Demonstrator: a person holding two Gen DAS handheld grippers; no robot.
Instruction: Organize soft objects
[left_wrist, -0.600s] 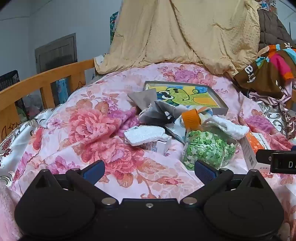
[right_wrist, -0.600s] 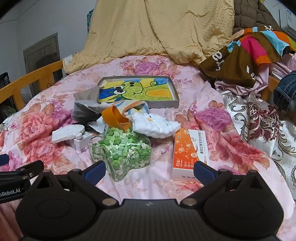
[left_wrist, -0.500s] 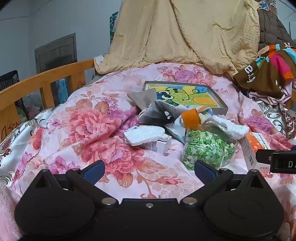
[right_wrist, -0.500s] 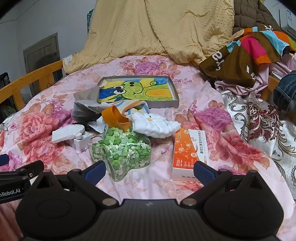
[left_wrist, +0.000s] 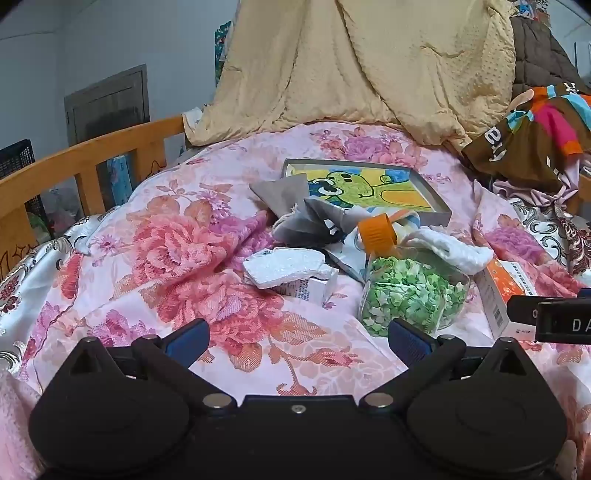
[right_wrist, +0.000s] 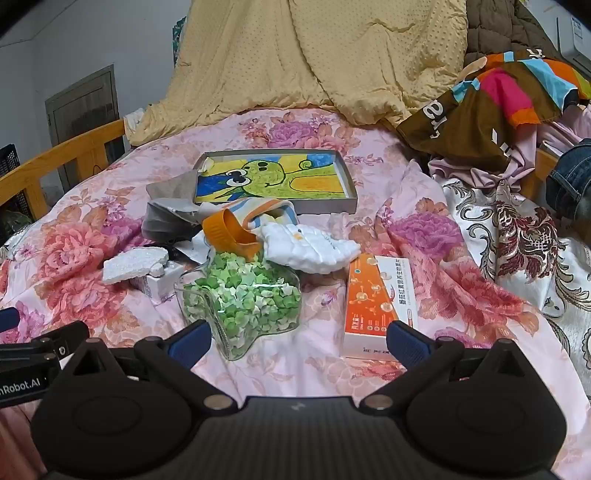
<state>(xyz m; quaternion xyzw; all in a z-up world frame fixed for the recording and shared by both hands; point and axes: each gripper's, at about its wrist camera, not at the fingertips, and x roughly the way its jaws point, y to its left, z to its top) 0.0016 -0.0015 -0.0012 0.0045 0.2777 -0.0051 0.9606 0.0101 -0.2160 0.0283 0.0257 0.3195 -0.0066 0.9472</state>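
Observation:
A pile lies mid-bed on the pink floral quilt (left_wrist: 177, 258): a white quilted cloth (right_wrist: 310, 247), also in the left wrist view (left_wrist: 450, 247), a grey cloth (left_wrist: 303, 218), a striped cloth (right_wrist: 266, 210) and a white foam piece (left_wrist: 284, 266). A star-shaped glass jar of green paper stars (right_wrist: 243, 299) with an orange lid (right_wrist: 225, 229) lies among them. My left gripper (left_wrist: 299, 339) is open and empty, short of the pile. My right gripper (right_wrist: 299, 339) is open and empty, just in front of the jar.
A framed dinosaur drawing (right_wrist: 273, 181) lies behind the pile. An orange and white box (right_wrist: 376, 302) sits right of the jar, a small white box (left_wrist: 310, 288) under the foam. A yellow blanket (left_wrist: 351, 66) hangs behind. Colourful clothes (right_wrist: 498, 107) are heaped right. A wooden rail (left_wrist: 74, 162) runs left.

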